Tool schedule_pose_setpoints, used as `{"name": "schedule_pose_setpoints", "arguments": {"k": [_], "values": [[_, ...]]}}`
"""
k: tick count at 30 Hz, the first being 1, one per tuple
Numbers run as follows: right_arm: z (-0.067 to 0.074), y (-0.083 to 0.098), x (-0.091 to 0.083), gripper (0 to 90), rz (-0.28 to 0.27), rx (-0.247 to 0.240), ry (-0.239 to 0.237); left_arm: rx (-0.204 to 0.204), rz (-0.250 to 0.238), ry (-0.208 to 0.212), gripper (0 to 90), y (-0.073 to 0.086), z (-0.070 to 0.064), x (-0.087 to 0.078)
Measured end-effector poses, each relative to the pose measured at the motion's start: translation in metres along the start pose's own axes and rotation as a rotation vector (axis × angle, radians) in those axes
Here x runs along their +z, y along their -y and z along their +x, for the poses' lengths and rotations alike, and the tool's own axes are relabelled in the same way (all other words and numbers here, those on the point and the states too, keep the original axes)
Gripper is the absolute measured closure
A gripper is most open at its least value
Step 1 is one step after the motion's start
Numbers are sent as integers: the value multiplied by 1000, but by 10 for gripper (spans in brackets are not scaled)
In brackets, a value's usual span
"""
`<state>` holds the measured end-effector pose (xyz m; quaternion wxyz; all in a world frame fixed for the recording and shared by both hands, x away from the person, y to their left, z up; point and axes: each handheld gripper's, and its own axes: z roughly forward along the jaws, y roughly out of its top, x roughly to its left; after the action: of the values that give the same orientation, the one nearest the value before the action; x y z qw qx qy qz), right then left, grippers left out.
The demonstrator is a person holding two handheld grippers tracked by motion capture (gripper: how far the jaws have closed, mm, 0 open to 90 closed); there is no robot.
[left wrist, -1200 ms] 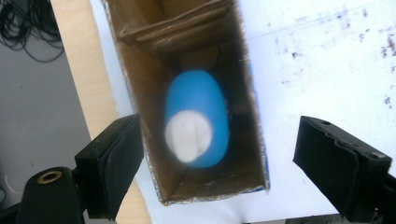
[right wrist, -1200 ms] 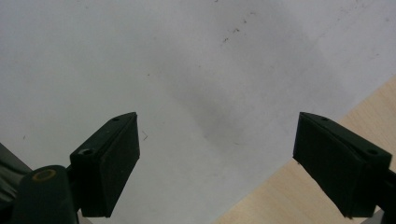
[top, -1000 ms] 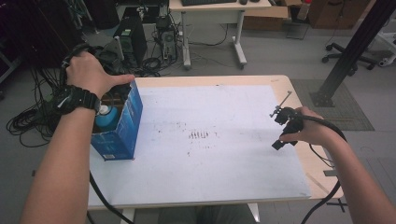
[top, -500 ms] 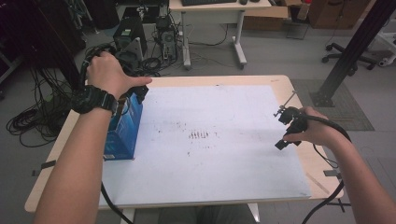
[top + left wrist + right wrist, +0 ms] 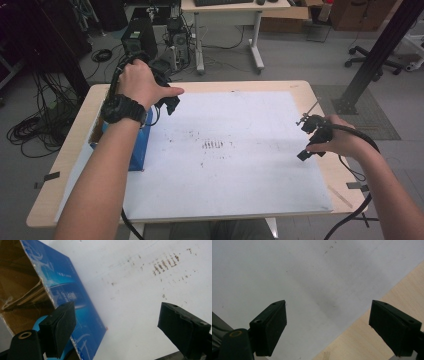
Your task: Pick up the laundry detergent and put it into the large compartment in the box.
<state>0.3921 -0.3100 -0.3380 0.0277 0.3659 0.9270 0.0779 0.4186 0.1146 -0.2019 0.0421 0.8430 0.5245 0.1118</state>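
Note:
A blue cardboard box (image 5: 136, 147) with an open top stands on the left of the white sheet (image 5: 240, 170). My left gripper (image 5: 169, 102) hovers just past the box's far right corner, jaws wide open and empty. In the left gripper view the box (image 5: 75, 295) shows its brown inside (image 5: 22, 285), and something light blue (image 5: 41, 323) lies behind my left gripper's (image 5: 117, 315) near jaw. My right gripper (image 5: 306, 139) rests at the sheet's right edge, open. The right gripper (image 5: 328, 312) frames bare sheet and wood, holding nothing.
The wooden table (image 5: 320, 100) carries the stained white sheet, with dark marks (image 5: 216, 145) near its middle. Behind the table stand computer towers (image 5: 136, 37), a desk (image 5: 230, 10) and cables on the floor. A black post (image 5: 375, 55) rises at the right.
My left hand has moved from above the box's open top to the right and away, now past the box's far right corner. The right hand has stayed in place.

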Motion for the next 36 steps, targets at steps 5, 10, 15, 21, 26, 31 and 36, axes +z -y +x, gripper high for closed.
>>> {"name": "schedule_pose_setpoints", "arguments": {"k": [5, 10, 15, 21, 26, 31, 36], "values": [[0, 1, -1, 144, -3, 0, 1, 31, 5, 5, 148, -5, -10, 4], [0, 2, -1, 144, -2, 3, -1, 52, 2, 31, 149, -9, -20, 11], [0, 3, 0, 144, -2, 3, 1, 77, 9, 43, 150, -11, -29, 20], [-1, 5, 0, 144, -3, 6, 1, 107, 14, 62, 150, -13, -41, 28], [-1, 6, 1, 144, 0, 9, -1, 125, 23, 73, 150, -14, -48, 34], [-1, 7, 2, 144, 1, 8, -1, 136, 29, 83, 150, -15, -53, 40], [-2, 8, 2, 144, 0, 8, -1, 151, 43, 84, 150, -14, -57, 47]]}}
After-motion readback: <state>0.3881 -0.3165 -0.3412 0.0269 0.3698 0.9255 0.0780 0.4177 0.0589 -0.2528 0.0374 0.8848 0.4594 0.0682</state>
